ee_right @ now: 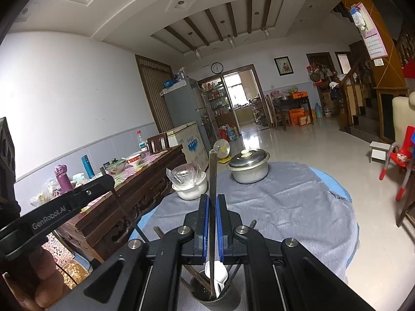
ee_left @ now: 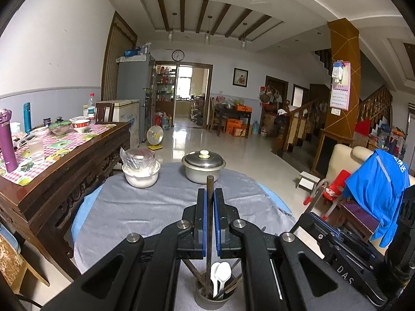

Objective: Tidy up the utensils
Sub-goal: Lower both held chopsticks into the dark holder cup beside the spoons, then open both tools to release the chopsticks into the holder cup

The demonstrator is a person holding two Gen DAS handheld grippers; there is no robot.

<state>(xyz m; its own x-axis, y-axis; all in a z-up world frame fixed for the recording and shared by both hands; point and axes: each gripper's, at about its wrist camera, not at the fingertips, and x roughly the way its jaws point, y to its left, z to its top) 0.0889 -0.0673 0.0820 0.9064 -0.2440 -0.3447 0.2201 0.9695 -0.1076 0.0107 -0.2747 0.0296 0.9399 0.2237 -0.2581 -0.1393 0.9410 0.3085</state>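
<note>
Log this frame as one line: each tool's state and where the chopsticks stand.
left tool: shut on chopstick | right tool: shut on chopstick | both upright over cup | spoons in cup

Bowl (ee_left: 141, 175) left of pot (ee_left: 203, 167)
</note>
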